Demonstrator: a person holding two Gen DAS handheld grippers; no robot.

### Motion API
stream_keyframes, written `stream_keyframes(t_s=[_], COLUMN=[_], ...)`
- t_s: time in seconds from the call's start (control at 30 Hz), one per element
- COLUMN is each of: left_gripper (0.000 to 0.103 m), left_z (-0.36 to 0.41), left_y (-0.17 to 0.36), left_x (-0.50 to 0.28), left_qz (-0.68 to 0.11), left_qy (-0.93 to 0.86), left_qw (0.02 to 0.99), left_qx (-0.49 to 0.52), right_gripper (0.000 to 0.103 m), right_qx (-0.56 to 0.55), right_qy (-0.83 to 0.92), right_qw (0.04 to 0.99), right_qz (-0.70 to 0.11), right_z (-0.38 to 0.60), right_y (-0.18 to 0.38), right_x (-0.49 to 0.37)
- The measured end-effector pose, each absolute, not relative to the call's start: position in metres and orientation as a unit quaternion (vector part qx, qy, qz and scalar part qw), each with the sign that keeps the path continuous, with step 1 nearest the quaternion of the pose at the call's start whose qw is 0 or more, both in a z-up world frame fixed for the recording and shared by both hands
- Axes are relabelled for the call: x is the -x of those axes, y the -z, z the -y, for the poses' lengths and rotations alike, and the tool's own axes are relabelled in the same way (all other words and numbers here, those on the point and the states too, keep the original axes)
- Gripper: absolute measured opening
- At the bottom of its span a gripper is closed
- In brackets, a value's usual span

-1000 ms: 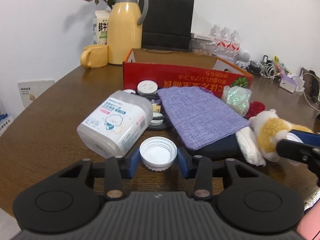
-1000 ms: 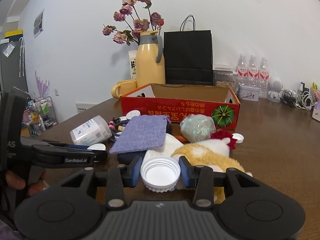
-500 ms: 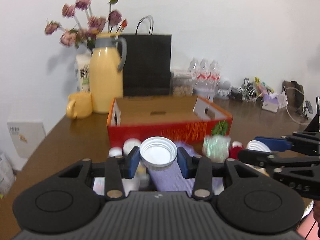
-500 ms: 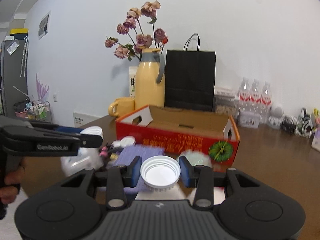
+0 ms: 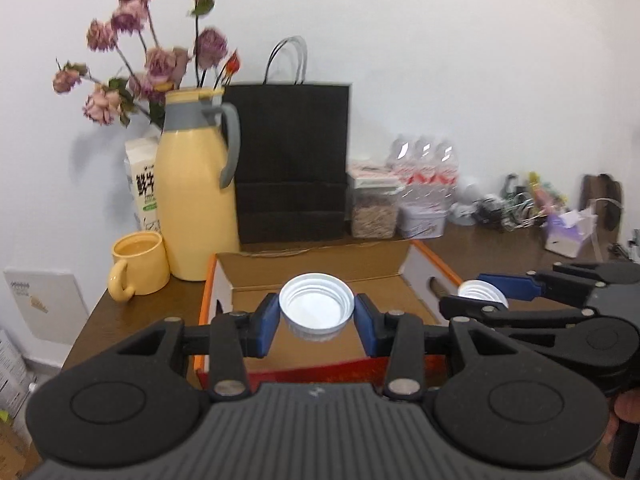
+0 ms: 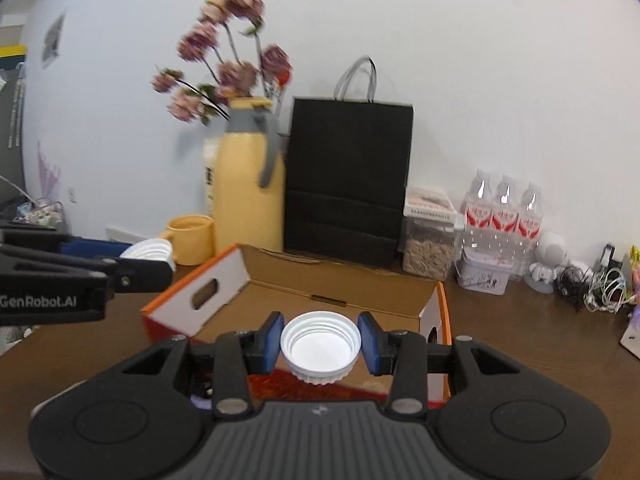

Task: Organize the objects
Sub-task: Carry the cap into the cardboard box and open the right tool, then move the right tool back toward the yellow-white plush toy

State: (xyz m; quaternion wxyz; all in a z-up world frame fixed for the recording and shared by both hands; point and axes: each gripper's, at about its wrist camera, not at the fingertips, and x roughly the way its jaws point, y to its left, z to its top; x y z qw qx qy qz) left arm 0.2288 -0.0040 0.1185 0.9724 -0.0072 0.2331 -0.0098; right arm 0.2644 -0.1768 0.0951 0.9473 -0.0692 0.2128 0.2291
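My left gripper (image 5: 316, 318) is shut on a white screw cap (image 5: 317, 309), open side up, held over the open red cardboard box (image 5: 320, 276). My right gripper (image 6: 320, 340) is shut on a second white cap (image 6: 320, 345), also above the box (image 6: 320, 300). In the left wrist view the right gripper (image 5: 472, 296) reaches in from the right over the box's right wall with its cap (image 5: 482, 292). In the right wrist view the left gripper (image 6: 156, 260) comes in from the left with its cap (image 6: 150, 250). The box's inside looks bare where it shows.
Behind the box stand a yellow thermos jug (image 5: 198, 196) with dried flowers, a yellow mug (image 5: 138, 266), a milk carton (image 5: 144, 184), a black paper bag (image 5: 292, 164), a cereal container (image 5: 374, 208) and water bottles (image 6: 504, 216). Cables and small items (image 6: 592, 284) crowd the back right.
Both grippers rose from the pile of objects on the table and moved forward over the red box, each still carrying its cap. The pile has dropped out of view.
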Motion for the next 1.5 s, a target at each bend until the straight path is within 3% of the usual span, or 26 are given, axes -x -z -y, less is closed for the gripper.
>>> stream_keyframes(t_s=[0.3, 0.47, 0.7, 0.77, 0.8, 0.83, 0.87, 1.03, 1.5], left_gripper=[0.041, 0.041, 0.041, 0.043, 0.045, 0.056, 0.071, 0.103, 0.103], left_z=[-0.019, -0.02, -0.018, -0.018, -0.016, -0.016, -0.015, -0.018, -0.024], left_y=[-0.078, -0.051, -0.029, -0.029, -0.03, -0.031, -0.031, -0.036, -0.078], left_x=[-0.343, -0.377, -0.401, -0.401, -0.399, -0.398, -0.397, -0.39, -0.33], left_qz=[-0.37, -0.4, -0.421, -0.417, -0.412, -0.407, -0.4, -0.369, -0.296], left_qy=[0.006, -0.012, -0.026, -0.025, -0.025, -0.026, -0.028, -0.038, -0.044], left_qw=[0.926, 0.916, 0.906, 0.908, 0.911, 0.913, 0.916, 0.928, 0.953], left_qx=[0.07, 0.045, 0.024, 0.023, 0.02, 0.018, 0.017, 0.031, 0.036], right_gripper=[0.039, 0.039, 0.04, 0.045, 0.059, 0.07, 0.075, 0.102, 0.103], right_qx=[0.079, 0.08, 0.091, 0.093, 0.093, 0.091, 0.09, 0.093, 0.085], right_qy=[-0.206, -0.211, -0.2, -0.201, -0.2, -0.204, -0.206, -0.207, -0.203], right_qw=[0.929, 0.908, 0.902, 0.901, 0.902, 0.902, 0.902, 0.908, 0.931], right_qz=[-0.296, -0.354, -0.372, -0.373, -0.371, -0.369, -0.368, -0.352, -0.29], right_z=[0.161, 0.157, 0.154, 0.153, 0.154, 0.154, 0.154, 0.151, 0.164], right_y=[-0.057, -0.026, -0.003, -0.001, -0.001, -0.002, -0.002, -0.009, -0.057], right_x=[-0.361, -0.398, -0.417, -0.417, -0.416, -0.415, -0.414, -0.404, -0.352])
